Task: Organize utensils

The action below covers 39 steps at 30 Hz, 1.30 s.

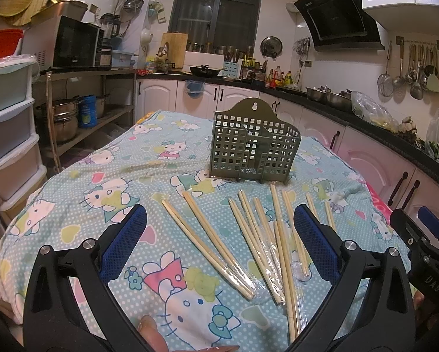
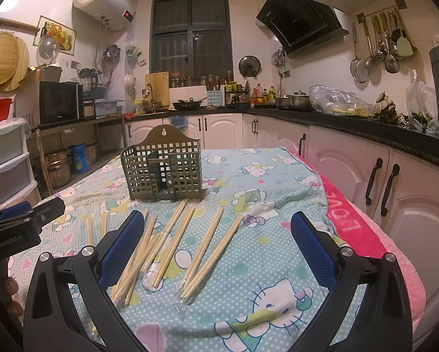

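Both grippers hover over the table with nothing held: the left gripper and the right gripper each have their jaws wide apart. The chopsticks lie fanned across the lower middle of both views, and the green holder stands upright just beyond their far tips, apparently empty.

The step in hand looks like a first pick. The pair in the centre of the right wrist view lies apart from its neighbours, so it makes the cleanest target; closing across its middle should keep it from tipping. The crossed bundle at lower left of that view would likely drag others along.

The sticks are pale, slender, round wood, and several sit in clear, glossy plastic sleeves that may slip against the blue textured pads. The holder is rigid perforated plastic with square holes and inner dividers. The cartoon-print cloth is soft and slightly rumpled.
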Each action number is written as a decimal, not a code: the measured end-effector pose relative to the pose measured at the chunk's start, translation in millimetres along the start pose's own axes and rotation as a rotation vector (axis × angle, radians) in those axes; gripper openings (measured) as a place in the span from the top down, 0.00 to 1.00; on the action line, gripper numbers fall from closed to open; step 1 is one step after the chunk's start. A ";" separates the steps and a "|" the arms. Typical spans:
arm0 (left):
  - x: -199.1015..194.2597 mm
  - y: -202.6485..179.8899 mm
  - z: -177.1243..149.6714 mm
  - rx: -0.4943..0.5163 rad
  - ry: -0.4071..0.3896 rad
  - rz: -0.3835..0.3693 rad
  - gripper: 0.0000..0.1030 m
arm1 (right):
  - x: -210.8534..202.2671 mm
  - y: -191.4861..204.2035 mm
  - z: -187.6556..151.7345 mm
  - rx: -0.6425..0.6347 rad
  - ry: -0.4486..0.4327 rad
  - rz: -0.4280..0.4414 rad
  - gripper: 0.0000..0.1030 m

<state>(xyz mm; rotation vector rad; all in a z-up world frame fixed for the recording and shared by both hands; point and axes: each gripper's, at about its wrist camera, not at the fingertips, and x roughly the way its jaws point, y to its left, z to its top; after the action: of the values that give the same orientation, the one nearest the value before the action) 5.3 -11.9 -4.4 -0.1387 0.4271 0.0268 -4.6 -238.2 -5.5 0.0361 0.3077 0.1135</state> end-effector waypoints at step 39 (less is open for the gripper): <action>58.9 74.3 22.1 -0.158 0.198 -0.025 0.11 | 110.8 32.0 27.1 -0.086 0.321 0.167 0.07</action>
<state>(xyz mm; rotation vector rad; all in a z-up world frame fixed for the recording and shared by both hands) 63.9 64.5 -18.4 -0.3038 0.6214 0.0224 105.2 -194.0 -11.3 -0.0422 0.6199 0.2994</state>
